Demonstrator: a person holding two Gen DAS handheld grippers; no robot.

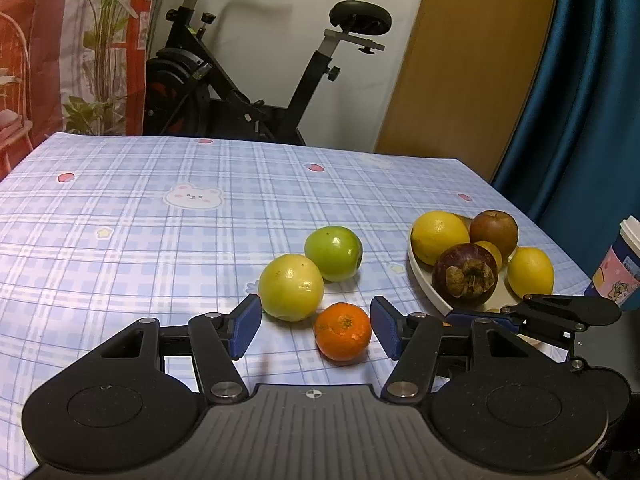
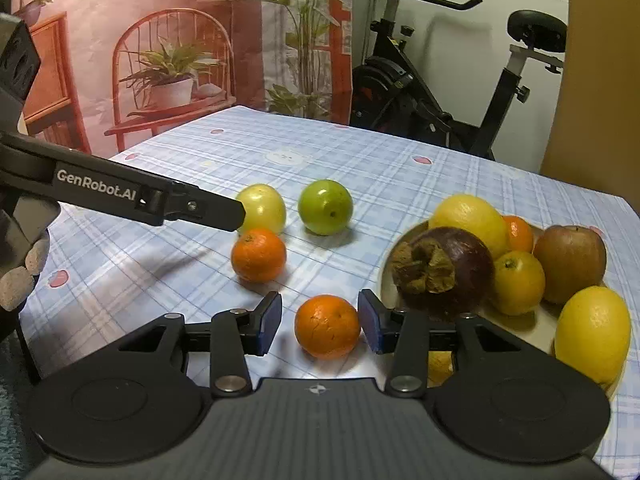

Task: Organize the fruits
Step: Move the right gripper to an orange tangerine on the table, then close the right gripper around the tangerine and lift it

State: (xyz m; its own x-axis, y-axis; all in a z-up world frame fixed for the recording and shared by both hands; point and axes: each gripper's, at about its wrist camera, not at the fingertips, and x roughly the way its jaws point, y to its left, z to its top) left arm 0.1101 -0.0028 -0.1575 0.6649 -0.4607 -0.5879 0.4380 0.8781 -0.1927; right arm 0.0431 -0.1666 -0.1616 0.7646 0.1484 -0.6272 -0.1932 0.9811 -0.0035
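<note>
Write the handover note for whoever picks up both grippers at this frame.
Left gripper: open, around the far tangerine, not closed on it.
Right gripper: open, around the near tangerine, not gripping.
On the cloth, still loose: both tangerines, yellow-green fruit, green fruit.
In the plate, done: mangosteen, two lemons, apple, a small yellow fruit and a small orange one.
Left: close on the tangerines, carry them to the plate, then fetch the two green ones.
</note>
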